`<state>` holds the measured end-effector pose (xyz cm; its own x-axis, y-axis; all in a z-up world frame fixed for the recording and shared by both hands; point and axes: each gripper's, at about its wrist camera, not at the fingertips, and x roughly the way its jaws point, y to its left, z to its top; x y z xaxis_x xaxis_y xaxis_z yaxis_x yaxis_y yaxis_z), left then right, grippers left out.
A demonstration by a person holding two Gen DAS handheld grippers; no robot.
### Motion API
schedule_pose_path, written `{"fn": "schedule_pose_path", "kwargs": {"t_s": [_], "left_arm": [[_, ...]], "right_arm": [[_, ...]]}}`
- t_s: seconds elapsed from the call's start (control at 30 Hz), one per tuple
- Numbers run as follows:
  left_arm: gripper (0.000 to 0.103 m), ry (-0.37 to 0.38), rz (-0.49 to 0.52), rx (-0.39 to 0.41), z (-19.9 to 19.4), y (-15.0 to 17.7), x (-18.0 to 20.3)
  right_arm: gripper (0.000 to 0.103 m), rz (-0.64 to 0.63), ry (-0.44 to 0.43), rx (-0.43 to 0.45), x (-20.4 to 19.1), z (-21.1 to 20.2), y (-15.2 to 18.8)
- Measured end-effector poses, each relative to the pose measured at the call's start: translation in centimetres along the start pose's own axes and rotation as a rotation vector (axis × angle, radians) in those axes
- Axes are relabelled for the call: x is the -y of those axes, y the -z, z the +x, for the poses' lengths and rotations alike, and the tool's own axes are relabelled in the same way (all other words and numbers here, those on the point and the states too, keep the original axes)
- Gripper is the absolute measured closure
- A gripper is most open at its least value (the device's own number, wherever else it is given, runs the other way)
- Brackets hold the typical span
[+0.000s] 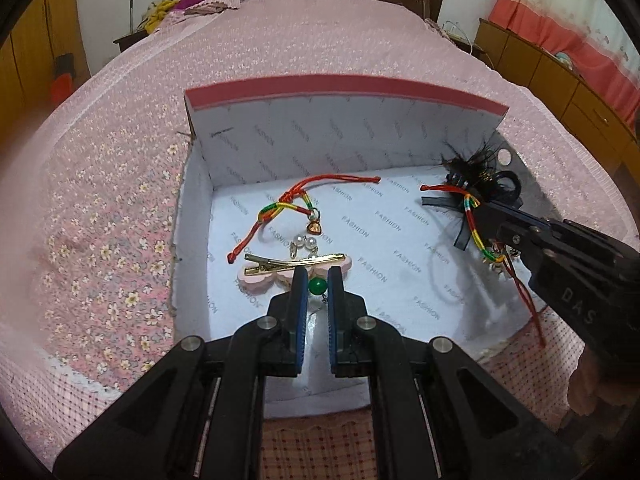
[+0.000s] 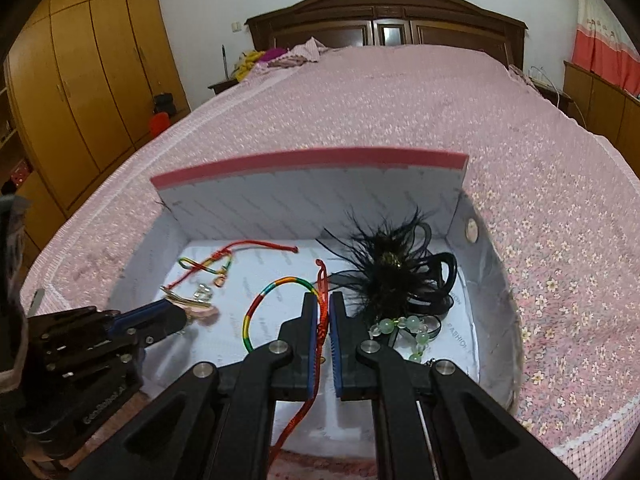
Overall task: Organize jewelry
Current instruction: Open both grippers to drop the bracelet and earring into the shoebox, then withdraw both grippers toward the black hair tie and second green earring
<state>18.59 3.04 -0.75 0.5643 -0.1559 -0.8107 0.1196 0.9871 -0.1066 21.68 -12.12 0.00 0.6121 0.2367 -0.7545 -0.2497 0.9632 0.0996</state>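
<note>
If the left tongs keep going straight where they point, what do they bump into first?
Probably the pink hair clip: it lies just beyond the left tongs, which pinch a green bead. Depth is hard to judge.

Your left gripper (image 1: 318, 280) is tilted steeply down, jaws pinched nearly together on a small green bead (image 1: 318, 286) right at the tips. Your right gripper (image 2: 324, 304) is angled down about the same, clamped on a red cord (image 2: 321, 320) that runs between the blue pads (image 2: 335, 344) and dangles back under the body. From the left wrist view, the right one comes in from the right side.
</note>
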Motion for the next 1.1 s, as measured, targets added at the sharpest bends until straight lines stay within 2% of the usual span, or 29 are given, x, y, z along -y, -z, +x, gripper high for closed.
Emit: {"fn": "schedule_pose_path", "kwargs": {"t_s": [0.5,0.63,0.7,0.73,1.1], "left_arm": [[0.101,-0.008,0.000,-0.009,0.8,0.1,0.3],[0.090,-0.007,0.008,-0.014,0.7,-0.1,0.9],[0.084,-0.003,0.012,-0.008,0.3,0.0,1.0],[0.082,-0.002,0.012,-0.005,0.0,0.1,0.9],[0.079,0.021,0.000,0.041,-4.1,0.9,0.7]], "right_arm": [[0.095,0.022,0.035,-0.055,1.3,2.4,0.8],[0.094,0.028,0.015,-0.050,1.2,2.0,0.8],[0.083,0.029,0.013,-0.043,1.3,1.5,0.7],[0.081,0.029,0.008,-0.036,1.4,1.2,0.6],[0.074,0.009,-0.031,0.025,0.8,-3.4,0.3]]}}
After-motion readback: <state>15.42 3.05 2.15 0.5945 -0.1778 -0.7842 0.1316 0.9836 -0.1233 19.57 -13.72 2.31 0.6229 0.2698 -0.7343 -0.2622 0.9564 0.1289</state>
